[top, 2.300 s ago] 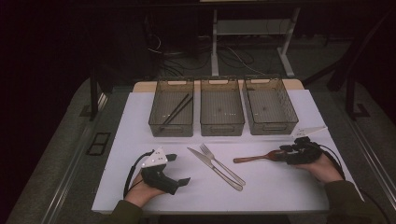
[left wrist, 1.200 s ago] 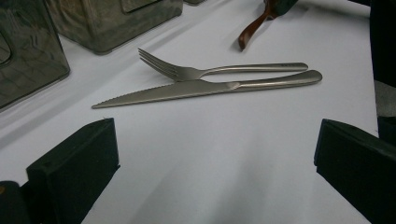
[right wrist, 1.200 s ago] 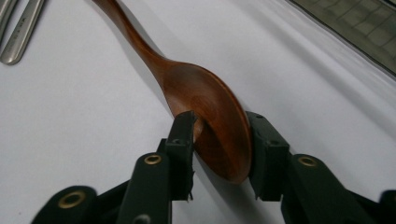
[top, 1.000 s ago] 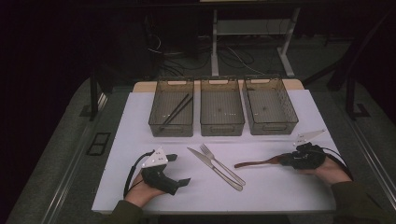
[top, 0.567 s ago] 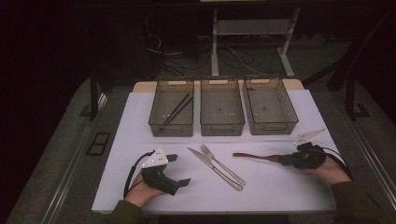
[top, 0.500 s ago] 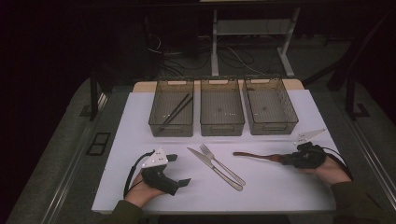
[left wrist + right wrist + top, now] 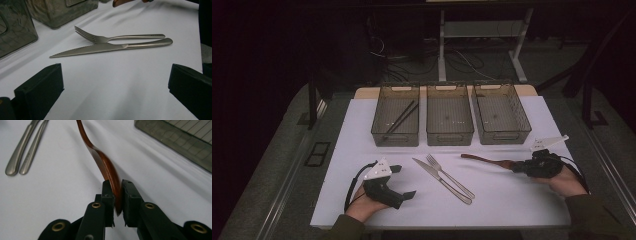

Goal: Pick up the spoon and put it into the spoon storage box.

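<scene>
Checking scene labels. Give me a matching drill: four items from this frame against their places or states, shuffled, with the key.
Things:
1. wooden spoon
2. chopsticks
3. fork
4. left gripper

Places or states:
A. lying in the left bin
B. jaws open, nothing between them
C. clamped edge-on in the right gripper
D. flat on the white mat beside the knife

Pairs: 1-C, 2-A, 3-D, 4-B

Dark room, grey floor (image 7: 272, 165), white table legs (image 7: 442, 45), tangled cables (image 7: 462, 60) beyond.
</scene>
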Demonstrator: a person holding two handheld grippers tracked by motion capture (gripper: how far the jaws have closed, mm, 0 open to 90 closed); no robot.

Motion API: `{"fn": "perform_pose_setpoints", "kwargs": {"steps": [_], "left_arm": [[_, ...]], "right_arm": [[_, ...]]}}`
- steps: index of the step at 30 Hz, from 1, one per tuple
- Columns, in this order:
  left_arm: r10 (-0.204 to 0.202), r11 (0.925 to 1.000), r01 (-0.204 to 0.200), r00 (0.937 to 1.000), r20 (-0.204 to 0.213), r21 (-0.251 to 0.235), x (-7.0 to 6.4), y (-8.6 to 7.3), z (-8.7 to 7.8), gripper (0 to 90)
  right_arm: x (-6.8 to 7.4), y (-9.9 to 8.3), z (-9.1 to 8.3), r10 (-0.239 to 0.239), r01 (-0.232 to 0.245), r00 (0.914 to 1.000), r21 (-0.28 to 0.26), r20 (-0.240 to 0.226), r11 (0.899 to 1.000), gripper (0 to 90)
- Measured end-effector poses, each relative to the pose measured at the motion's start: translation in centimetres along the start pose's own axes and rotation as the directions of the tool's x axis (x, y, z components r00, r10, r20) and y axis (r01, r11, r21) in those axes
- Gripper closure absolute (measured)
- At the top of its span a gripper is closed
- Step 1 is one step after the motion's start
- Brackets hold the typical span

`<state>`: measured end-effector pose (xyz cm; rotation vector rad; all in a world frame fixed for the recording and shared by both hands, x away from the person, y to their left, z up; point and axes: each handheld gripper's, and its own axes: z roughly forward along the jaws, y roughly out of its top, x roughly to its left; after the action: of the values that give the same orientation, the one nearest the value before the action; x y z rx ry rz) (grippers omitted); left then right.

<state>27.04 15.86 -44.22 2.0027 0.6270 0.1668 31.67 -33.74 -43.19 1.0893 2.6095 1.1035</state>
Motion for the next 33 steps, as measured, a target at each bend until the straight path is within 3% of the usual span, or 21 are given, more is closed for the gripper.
{"fn": "perform_pose_setpoints", "kwargs": {"steps": [9, 15, 27, 33], "left_arm": [[-0.01, 0.9999, 0.01, 0.9999, 0.004, -0.001, 0.0, 0.0, 0.0, 0.0], [0.012, 0.9999, -0.012, 0.9998, -0.015, -0.011, 0.0, 0.0, -0.1, 0.0], [0.022, 0.9997, -0.022, 0.9996, -0.019, -0.014, 0.0, 0.0, -0.1, 0.0], [0.011, 0.9996, -0.011, 0.9998, -0.017, -0.025, 0.0, 0.0, -0.2, 0.0]], "right_arm": [[0.4, 0.8, -1.2, 0.049, -0.045, 0.998, -0.083, 0.039, 0.996, 79.8], [0.8, 1.4, -1.8, 0.075, -0.067, 0.9947, -0.117, 0.07, 0.991, 79.8], [1.1, 3.2, -2.9, 0.147, -0.128, 0.9834, -0.164, 0.107, 0.978, 79.8], [1.1, 4.6, -3.0, 0.189, -0.166, 0.9733, -0.174, 0.13, 0.971, 79.8]]}}
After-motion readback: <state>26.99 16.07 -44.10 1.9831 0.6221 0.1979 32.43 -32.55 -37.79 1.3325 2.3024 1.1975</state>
